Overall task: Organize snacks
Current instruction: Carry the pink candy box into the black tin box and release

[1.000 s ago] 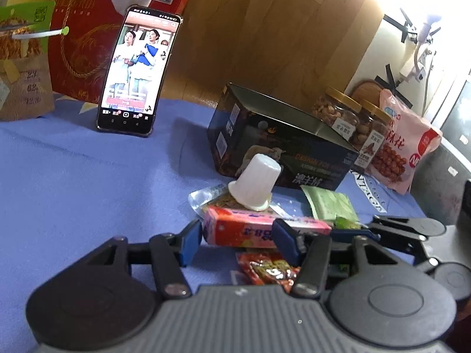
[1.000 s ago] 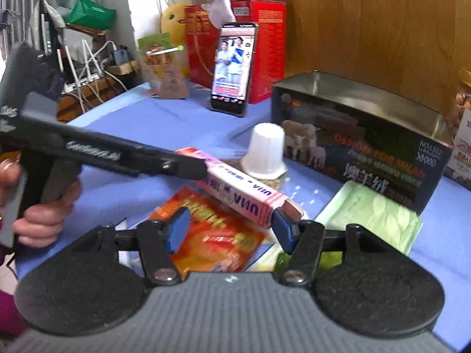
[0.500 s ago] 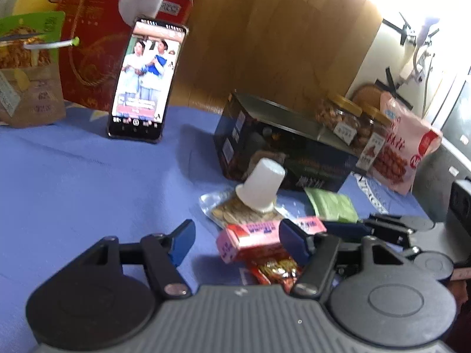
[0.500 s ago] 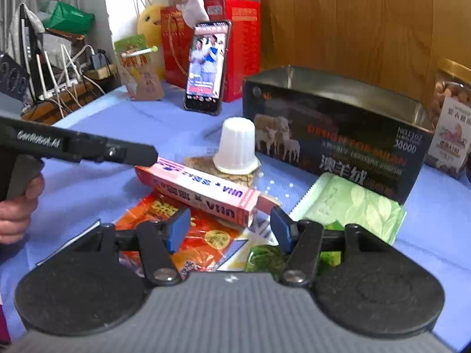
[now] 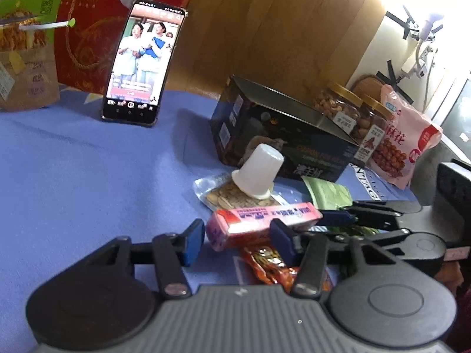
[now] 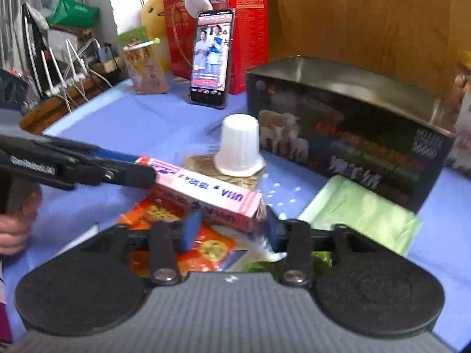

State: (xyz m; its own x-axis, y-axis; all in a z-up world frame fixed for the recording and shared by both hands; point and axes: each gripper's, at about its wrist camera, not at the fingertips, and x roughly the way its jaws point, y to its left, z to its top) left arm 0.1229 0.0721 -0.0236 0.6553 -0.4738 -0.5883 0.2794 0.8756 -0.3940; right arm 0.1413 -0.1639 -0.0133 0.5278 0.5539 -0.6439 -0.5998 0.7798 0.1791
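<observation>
A long pink snack box [image 5: 262,220] [image 6: 206,194] is lifted above an orange snack packet [image 6: 179,235] [image 5: 270,267]. My left gripper [image 5: 238,242] has its blue pads around the box's left end, jaws close to its sides. My right gripper [image 6: 229,226] has its pads around the box's other end. A white cup [image 5: 259,173] [image 6: 240,147] stands upside down on a clear cookie packet [image 5: 223,197]. An open dark tin box [image 5: 282,141] [image 6: 347,126] stands behind. A green packet [image 6: 359,209] [image 5: 326,195] lies before it.
A phone [image 5: 141,67] [image 6: 210,58] leans on a red box [image 6: 250,29] at the back. Nut jars [image 5: 338,108] and a pink snack bag [image 5: 406,141] stand at the right. A brown snack bag [image 5: 23,58] stands at the back left. Blue cloth [image 5: 88,176] covers the table.
Both grippers have narrowed around the pink box, the right one closing in on its end. The box now sits more level and slightly higher over the orange packet.
</observation>
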